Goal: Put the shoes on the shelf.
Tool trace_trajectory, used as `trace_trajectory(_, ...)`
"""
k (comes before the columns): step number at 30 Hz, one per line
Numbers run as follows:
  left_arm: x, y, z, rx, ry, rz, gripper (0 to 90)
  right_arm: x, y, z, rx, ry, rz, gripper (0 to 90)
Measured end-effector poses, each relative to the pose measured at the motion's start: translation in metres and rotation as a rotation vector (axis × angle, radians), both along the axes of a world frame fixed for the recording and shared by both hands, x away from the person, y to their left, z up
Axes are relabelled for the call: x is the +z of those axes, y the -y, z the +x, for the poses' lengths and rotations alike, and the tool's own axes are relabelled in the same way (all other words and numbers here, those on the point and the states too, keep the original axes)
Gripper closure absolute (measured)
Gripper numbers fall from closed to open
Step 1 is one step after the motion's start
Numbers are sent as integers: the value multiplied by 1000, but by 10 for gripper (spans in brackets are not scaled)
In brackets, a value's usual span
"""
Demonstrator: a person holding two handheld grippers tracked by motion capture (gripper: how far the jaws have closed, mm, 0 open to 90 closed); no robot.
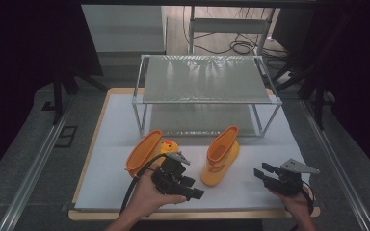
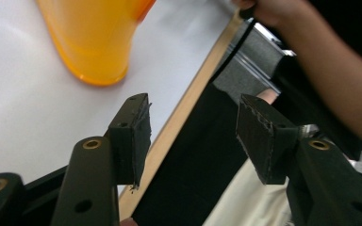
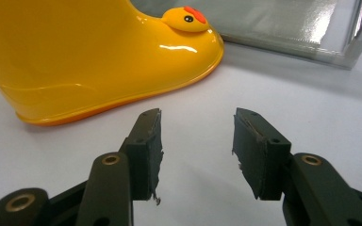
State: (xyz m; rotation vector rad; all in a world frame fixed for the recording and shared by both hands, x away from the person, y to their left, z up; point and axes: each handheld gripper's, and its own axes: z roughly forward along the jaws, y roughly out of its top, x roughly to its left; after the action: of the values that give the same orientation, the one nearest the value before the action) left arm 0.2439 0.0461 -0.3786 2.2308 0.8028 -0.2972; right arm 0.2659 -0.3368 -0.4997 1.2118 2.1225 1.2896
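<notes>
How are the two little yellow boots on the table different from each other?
The left boot lies tipped on its side, its opening toward the camera; the right boot stands upright on its sole. The left boot lies just behind the left gripper; the right boot stands apart, between the two grippers. Both are glossy yellow-orange rubber boots with a duck face on the toe, in front of the metal shelf.

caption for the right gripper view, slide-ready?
Open right tool hovers over the white table near an upright yellow duck boot, wire shelf behind.
</notes>
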Motion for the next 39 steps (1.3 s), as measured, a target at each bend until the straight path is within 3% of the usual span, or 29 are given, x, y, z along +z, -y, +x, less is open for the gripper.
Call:
trace_trajectory(5,29,0,12,9,24,7,455,0,0,0,3,0,-1,518)
trace_trajectory(10,45,2,27,15,32,15,456,-1,2,0,-4,-6,2,518)
trace_trajectory(17,59,7,49,27,12,11,457,-1,2,1,-4,-6,-2,518)
trace_trajectory(25,65,21,74,29,-20,52,461,-2,2,1,-3,-11,-3,518)
trace_trajectory(29,70,30,80,18,-37,53,461,-3,3,2,-4,-12,-1,518)
trace_trajectory(34,84,39,84,6,-21,73,461,-3,2,2,-4,-11,-3,518)
trace_trajectory(39,87,50,92,15,-26,88,461,-3,3,1,-5,-13,-5,518)
